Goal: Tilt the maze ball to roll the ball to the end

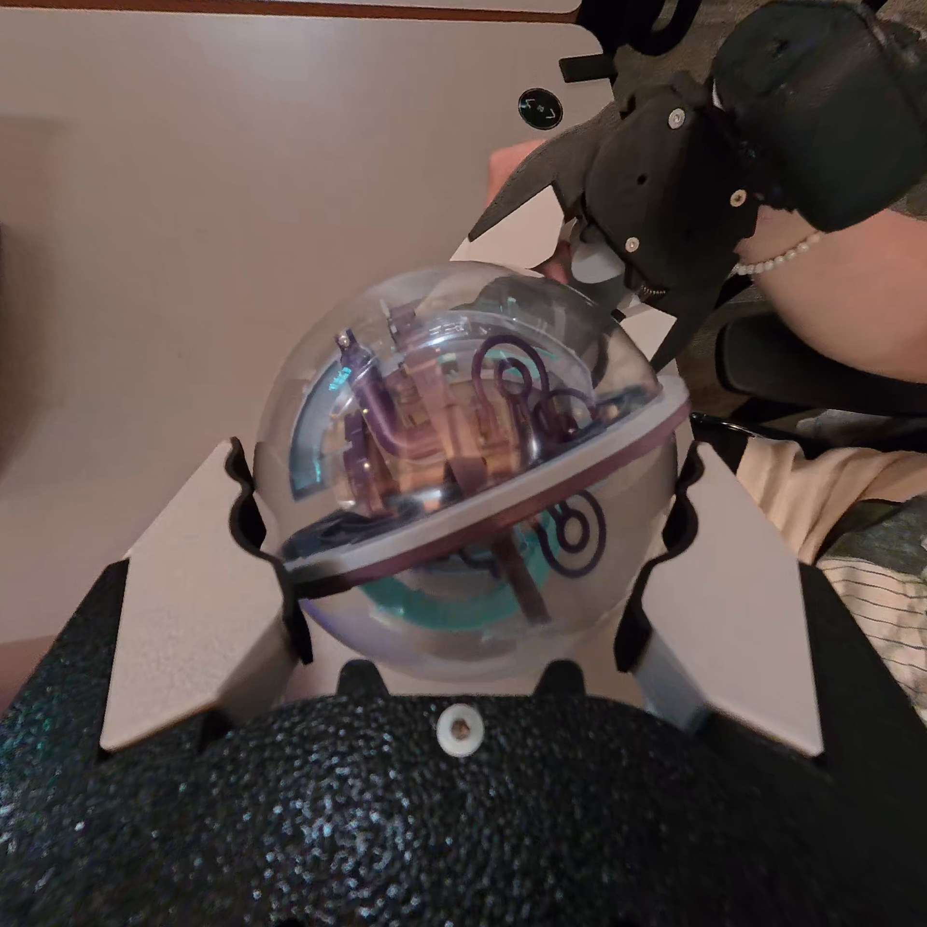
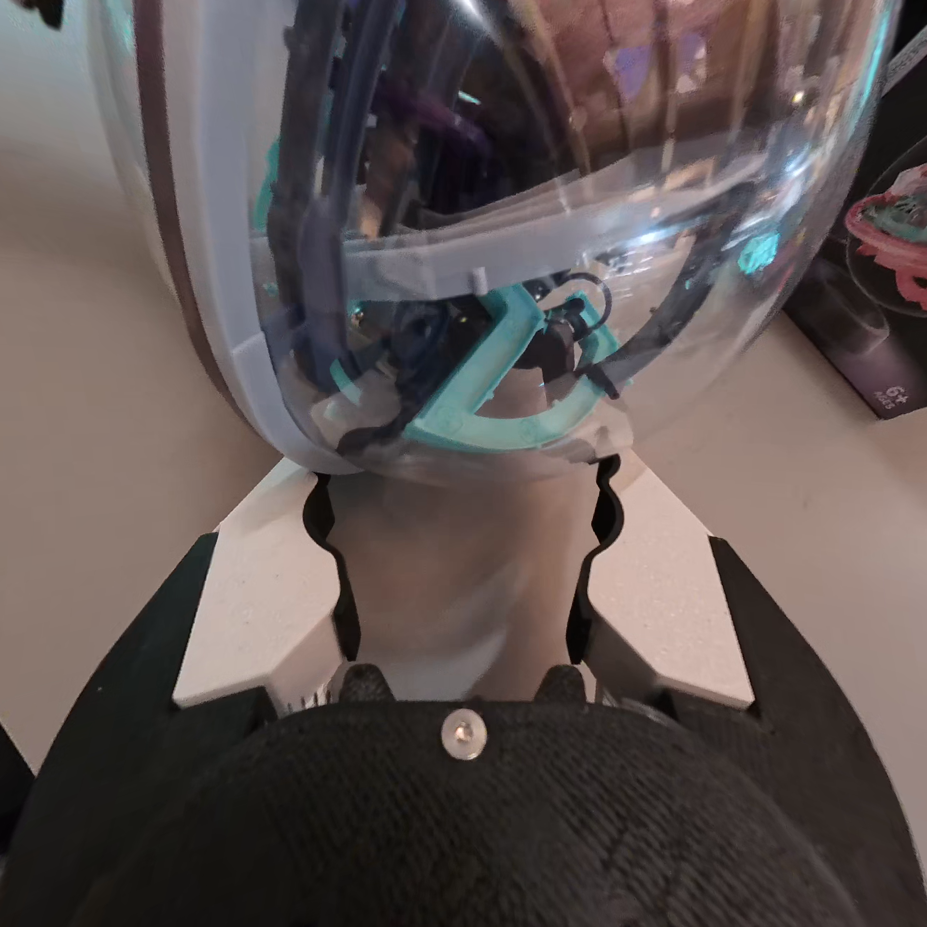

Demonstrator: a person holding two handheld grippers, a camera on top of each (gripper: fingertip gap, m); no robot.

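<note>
Maze ball (image 1: 466,481): a clear sphere with a grey-and-maroon equator band, tilted, held above the counter (image 1: 251,200).
Left tongs (image 1: 461,501): spread wide, both pads pressed on the sphere's sides at the band.
Right tongs (image 2: 461,471): partly open, fingertips (image 2: 318,494) meeting the sphere's far rim; no firm clamp can be told.
Small ball: possibly the bead atop the purple track (image 1: 343,342); not certain.
Risk: smooth curved plastic may slip between the pads on a steep tilt.
Risk: a quick tilt would likely throw the bead off its track.
</note>
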